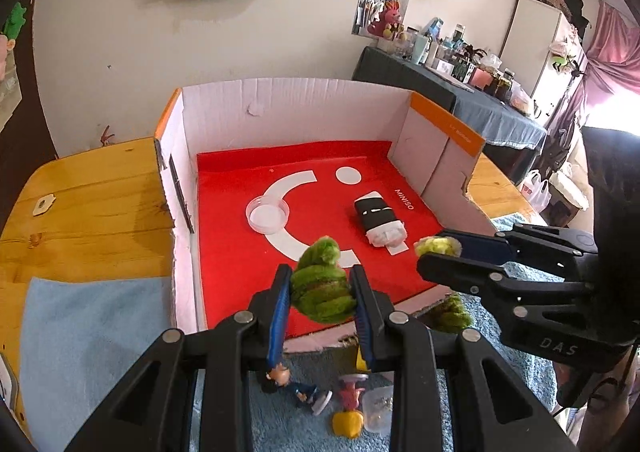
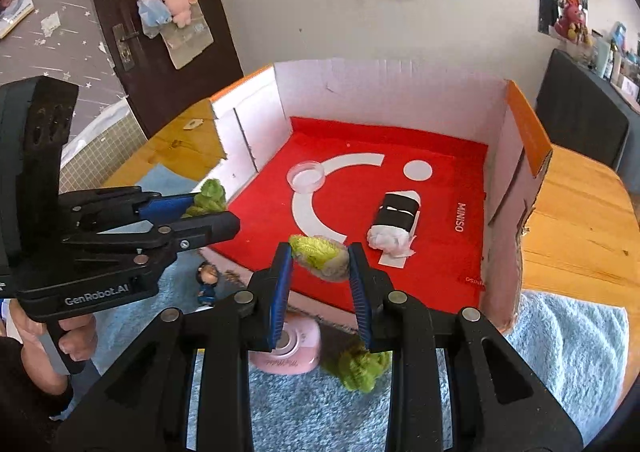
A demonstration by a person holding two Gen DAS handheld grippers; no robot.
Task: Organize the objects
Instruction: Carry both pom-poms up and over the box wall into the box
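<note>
My left gripper (image 1: 322, 276) is shut on a dark green fuzzy yarn toy (image 1: 320, 296), held over the near edge of the open cardboard box (image 1: 448, 119). My right gripper (image 2: 319, 256) is shut on a paler yellow-green yarn toy (image 2: 322, 254), also above the box's near edge (image 2: 528, 123). Each gripper shows in the other's view: the right one (image 1: 438, 252) to the right, the left one (image 2: 212, 209) to the left. On the box's red floor lie a clear round dish (image 1: 267, 215) and a black-and-white roll (image 1: 380, 221).
On the blue rug in front of the box lie another green yarn toy (image 2: 362, 366), a pink round case (image 2: 288, 348), small figurines (image 1: 280, 376) and a clear plastic cup (image 1: 378, 408). The wooden table (image 1: 100, 187) extends on both sides of the box.
</note>
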